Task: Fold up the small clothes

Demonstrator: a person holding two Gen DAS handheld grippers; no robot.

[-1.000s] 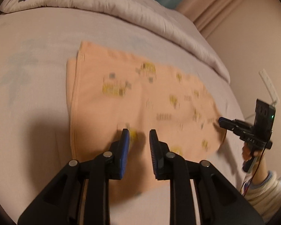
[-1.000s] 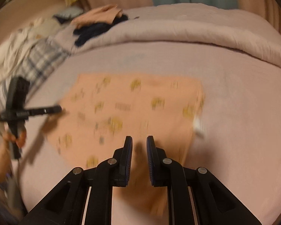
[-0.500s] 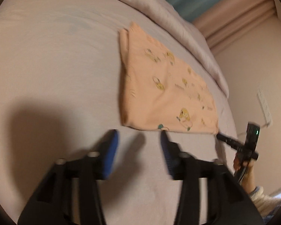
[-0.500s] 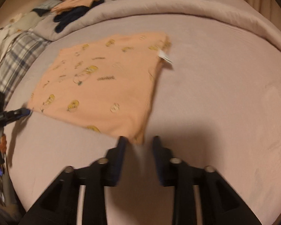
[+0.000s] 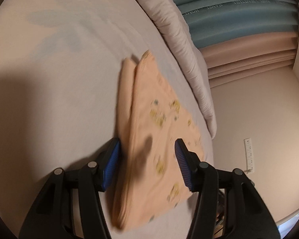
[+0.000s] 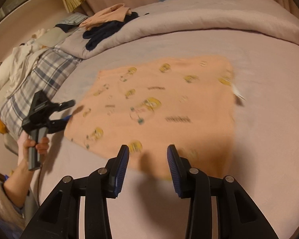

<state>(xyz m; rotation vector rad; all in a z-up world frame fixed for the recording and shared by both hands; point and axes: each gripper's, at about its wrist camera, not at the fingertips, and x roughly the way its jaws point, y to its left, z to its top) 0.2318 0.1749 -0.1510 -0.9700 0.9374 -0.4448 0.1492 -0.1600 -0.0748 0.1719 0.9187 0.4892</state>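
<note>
A peach garment (image 6: 163, 103) with yellow cartoon prints lies folded flat on the bed sheet (image 6: 269, 119). In the left wrist view the garment (image 5: 153, 135) runs between my open left gripper (image 5: 147, 157) fingers, near its layered edge. My right gripper (image 6: 147, 161) is open, just short of the garment's near edge. The left gripper also shows in the right wrist view (image 6: 69, 109), open at the garment's left edge, held by a hand.
A rolled duvet (image 6: 209, 22) lies across the back of the bed. Dark and peach clothes (image 6: 107, 23) are piled on it. A plaid cloth (image 6: 35, 79) lies at the left. Curtains (image 5: 239, 20) and a wall (image 5: 269, 119) stand beyond the bed.
Both grippers have opened wide. The left gripper has moved in over the garment's edge. The right gripper has come back toward the garment's near edge.
</note>
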